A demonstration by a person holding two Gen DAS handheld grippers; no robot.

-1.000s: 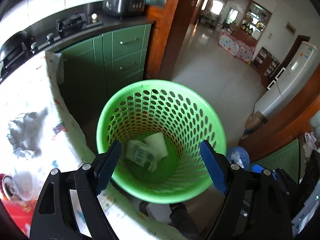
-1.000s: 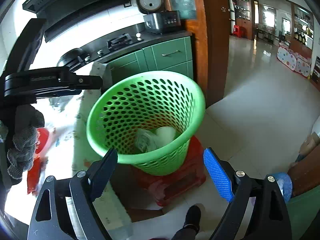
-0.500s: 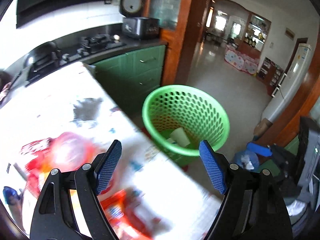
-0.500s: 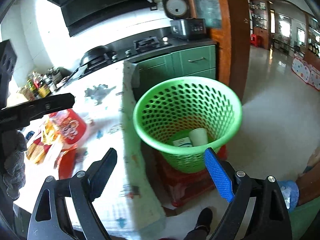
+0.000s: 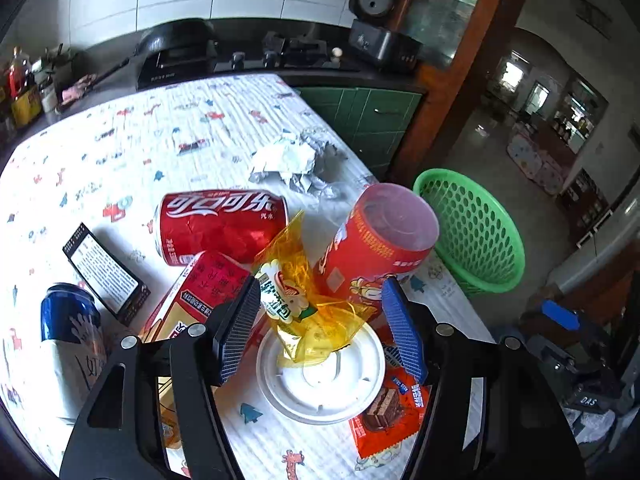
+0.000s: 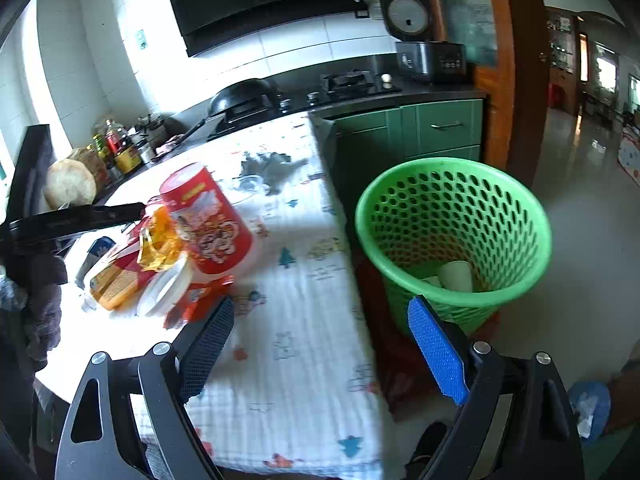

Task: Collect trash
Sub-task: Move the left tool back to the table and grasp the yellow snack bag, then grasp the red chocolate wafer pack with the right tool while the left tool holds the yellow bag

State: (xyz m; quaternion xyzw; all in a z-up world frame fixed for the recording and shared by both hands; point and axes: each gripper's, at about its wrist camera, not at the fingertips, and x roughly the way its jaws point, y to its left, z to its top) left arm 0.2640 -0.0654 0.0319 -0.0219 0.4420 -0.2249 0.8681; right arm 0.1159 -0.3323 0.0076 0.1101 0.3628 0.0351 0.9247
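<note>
My left gripper (image 5: 320, 328) is open and empty, low over a pile of trash on the table. A yellow snack wrapper (image 5: 304, 300) lies between its fingers on a white plastic lid (image 5: 320, 376). Around it are a red cola can (image 5: 220, 224), a red cup (image 5: 376, 244), a red carton (image 5: 200, 292), a blue can (image 5: 68, 312) and an orange wafer wrapper (image 5: 392, 408). Crumpled foil (image 5: 292, 160) lies farther back. My right gripper (image 6: 320, 352) is open and empty over the table edge. The green basket (image 6: 452, 236) holds a paper cup (image 6: 456, 276).
The basket stands on the floor off the table's right edge (image 5: 472, 232). A black card (image 5: 104, 268) lies at the table's left. A stove and counter (image 6: 344, 84) run behind the table. Green cabinets (image 6: 440, 132) stand beyond the basket.
My left gripper has swung from above the basket back over the table and down to the trash pile. My right gripper has drawn back and left, now over the table edge.
</note>
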